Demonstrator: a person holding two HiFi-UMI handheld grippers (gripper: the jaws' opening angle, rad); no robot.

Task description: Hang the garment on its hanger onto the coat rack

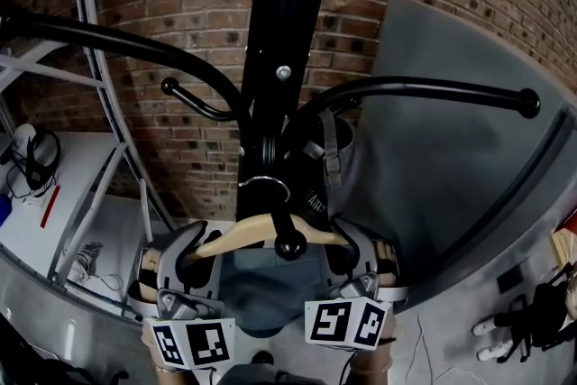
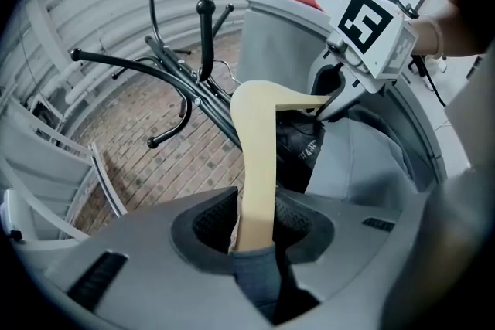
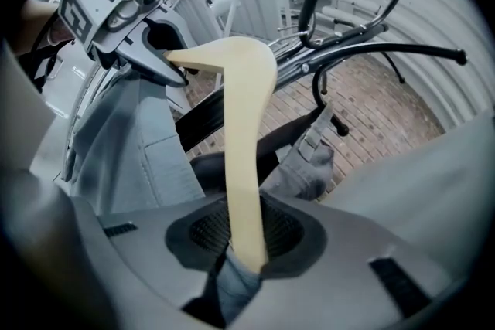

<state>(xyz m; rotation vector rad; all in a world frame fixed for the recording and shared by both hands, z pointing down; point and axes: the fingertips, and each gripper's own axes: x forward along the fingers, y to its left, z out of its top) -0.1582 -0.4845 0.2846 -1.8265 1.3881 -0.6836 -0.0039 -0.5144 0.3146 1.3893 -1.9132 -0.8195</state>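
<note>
A pale wooden hanger (image 1: 257,233) carries a grey-blue garment (image 1: 269,295) right in front of the black coat rack pole (image 1: 281,32). Its metal hook (image 1: 268,185) sits close against the pole, above a short black peg with a knob (image 1: 288,246); whether it rests on a peg I cannot tell. My left gripper (image 1: 192,255) is shut on the hanger's left arm (image 2: 259,166), with cloth under the pads. My right gripper (image 1: 357,255) is shut on the right arm (image 3: 244,158). Each gripper view shows the other gripper (image 2: 370,25) (image 3: 116,0) at the hanger's far end.
Long curved rack arms (image 1: 424,90) reach out left and right above the hanger. A grey strapped item (image 1: 332,160) hangs by the pole. A grey panel (image 1: 451,167) stands to the right, a brick wall (image 1: 180,4) behind, white shelving (image 1: 81,194) to the left.
</note>
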